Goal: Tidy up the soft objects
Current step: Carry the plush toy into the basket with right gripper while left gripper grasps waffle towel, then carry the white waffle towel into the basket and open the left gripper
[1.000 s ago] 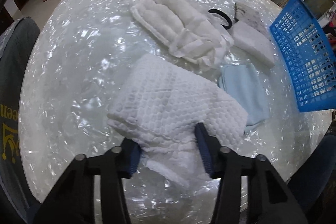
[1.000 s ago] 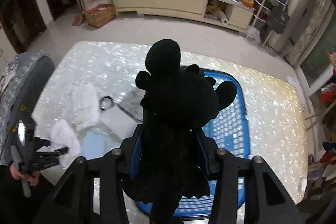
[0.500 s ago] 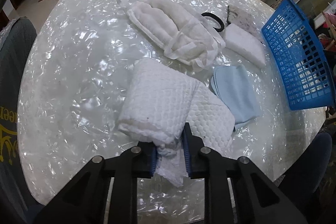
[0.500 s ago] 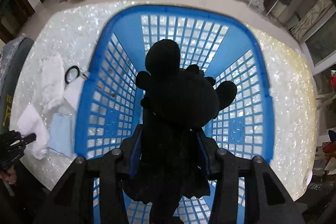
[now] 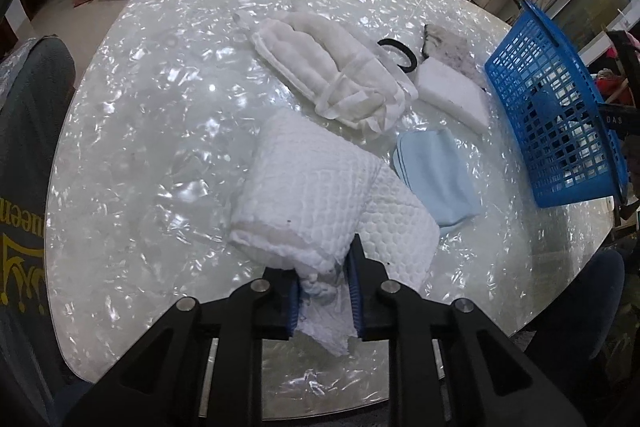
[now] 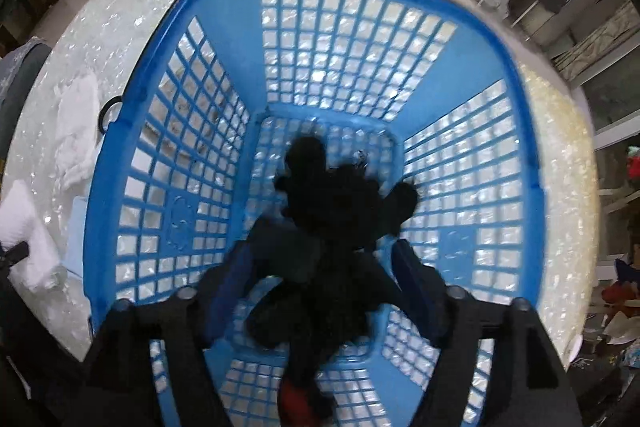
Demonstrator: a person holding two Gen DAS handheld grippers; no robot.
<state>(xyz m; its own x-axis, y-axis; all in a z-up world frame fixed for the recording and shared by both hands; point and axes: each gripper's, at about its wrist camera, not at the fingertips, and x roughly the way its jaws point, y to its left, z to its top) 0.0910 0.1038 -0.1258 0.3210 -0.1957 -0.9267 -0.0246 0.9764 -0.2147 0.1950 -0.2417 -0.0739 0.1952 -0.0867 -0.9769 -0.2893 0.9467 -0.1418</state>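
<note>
My left gripper (image 5: 326,279) is shut on the near edge of a white waffle-weave towel (image 5: 312,195) that lies folded on the shiny table (image 5: 140,147). My right gripper (image 6: 324,263) is open above the blue plastic basket (image 6: 132,131), jaws spread wide. A black plush toy (image 6: 340,203) sits between and below the jaws, inside the basket, blurred by motion. The basket also shows at the right in the left wrist view (image 5: 560,115).
On the table beyond the towel lie a white quilted bundle (image 5: 332,75), a light blue cloth (image 5: 436,179), a white folded pad (image 5: 452,91), a grey rag (image 5: 448,39) and a black ring (image 5: 400,53). A grey chair back (image 5: 24,155) stands at the left.
My right gripper moved down over the basket, opened and let go of the black plush, which drops into it. My left gripper closed on the towel's edge.
</note>
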